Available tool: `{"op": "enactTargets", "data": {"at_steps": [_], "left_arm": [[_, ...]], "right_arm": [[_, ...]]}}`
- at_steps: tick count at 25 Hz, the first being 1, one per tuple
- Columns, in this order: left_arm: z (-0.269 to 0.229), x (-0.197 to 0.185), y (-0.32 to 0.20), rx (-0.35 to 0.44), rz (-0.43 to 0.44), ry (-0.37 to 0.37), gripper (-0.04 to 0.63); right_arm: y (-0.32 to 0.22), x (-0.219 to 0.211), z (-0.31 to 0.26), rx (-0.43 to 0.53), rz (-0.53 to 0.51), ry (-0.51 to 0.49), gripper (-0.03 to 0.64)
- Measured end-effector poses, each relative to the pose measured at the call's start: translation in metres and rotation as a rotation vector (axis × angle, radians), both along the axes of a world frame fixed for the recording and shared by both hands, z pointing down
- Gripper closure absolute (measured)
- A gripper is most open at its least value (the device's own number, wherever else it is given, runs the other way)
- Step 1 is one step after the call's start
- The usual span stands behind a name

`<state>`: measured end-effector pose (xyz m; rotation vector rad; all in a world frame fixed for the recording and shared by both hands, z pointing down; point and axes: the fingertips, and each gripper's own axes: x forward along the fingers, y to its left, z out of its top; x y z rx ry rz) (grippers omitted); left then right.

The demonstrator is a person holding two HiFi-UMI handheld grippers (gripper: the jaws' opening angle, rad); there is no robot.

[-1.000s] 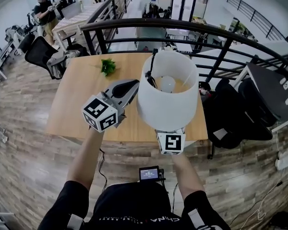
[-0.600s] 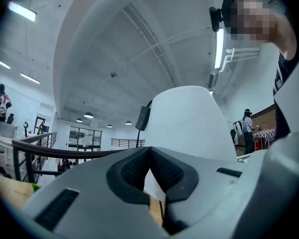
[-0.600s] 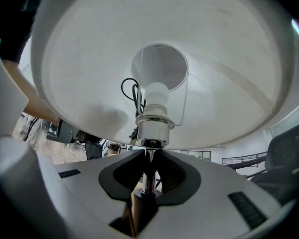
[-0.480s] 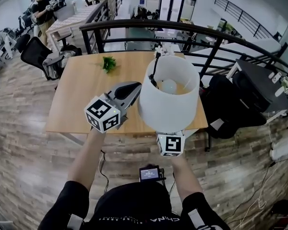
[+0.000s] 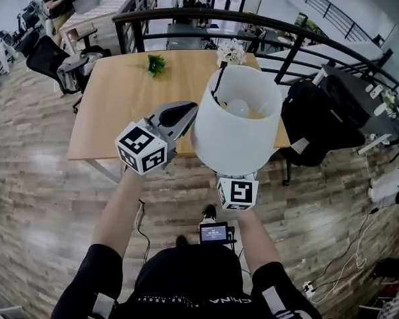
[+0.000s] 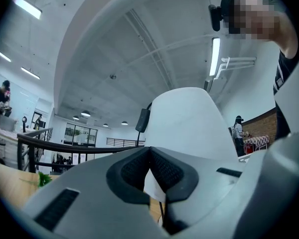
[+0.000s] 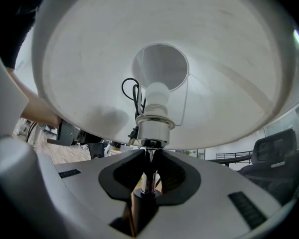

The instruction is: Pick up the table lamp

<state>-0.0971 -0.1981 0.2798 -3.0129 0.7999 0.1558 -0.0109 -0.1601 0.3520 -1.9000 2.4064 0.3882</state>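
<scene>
A person holds a table lamp up in front of a wooden table.
Its white shade stands at 12 o'clock from the right gripper. The left gripper, jaws together, points at the shade from 9 o'clock. A green plant lies on the table.

tabletop open ahead; sprig, flowers and railing crowd its far edge.

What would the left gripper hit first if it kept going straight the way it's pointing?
The white lamp shade, right ahead of the left gripper's shut tips, though the gap is hard to judge.
</scene>
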Motion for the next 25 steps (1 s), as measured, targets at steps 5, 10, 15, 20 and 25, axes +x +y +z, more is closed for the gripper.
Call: {"op": "enactTargets", "data": {"at_steps": [5,10,15,20,25], "left_arm": [[-0.003,0.005,0.022,0.002,0.020,0.018,0.578],[-0.007,0.022,0.040,0.007,0.025,0.030,0.578],[-0.009,0.053,0.053,0.009,0.010,0.025,0.577],[-0.005,0.085,0.064,0.009,-0.017,0.011,0.578],[0.000,0.103,0.068,-0.003,-0.053,0.007,0.578]], "right_arm": [[0.025,0.005,-0.003,-0.013,0.024,0.012,0.525],[0.043,0.023,-0.008,-0.008,0.030,0.020,0.525],[0.055,0.054,-0.009,-0.019,0.015,0.015,0.525],[0.066,0.086,-0.006,-0.022,-0.001,0.023,0.525],[0.069,0.104,0.000,-0.023,-0.028,0.007,0.525]]}}
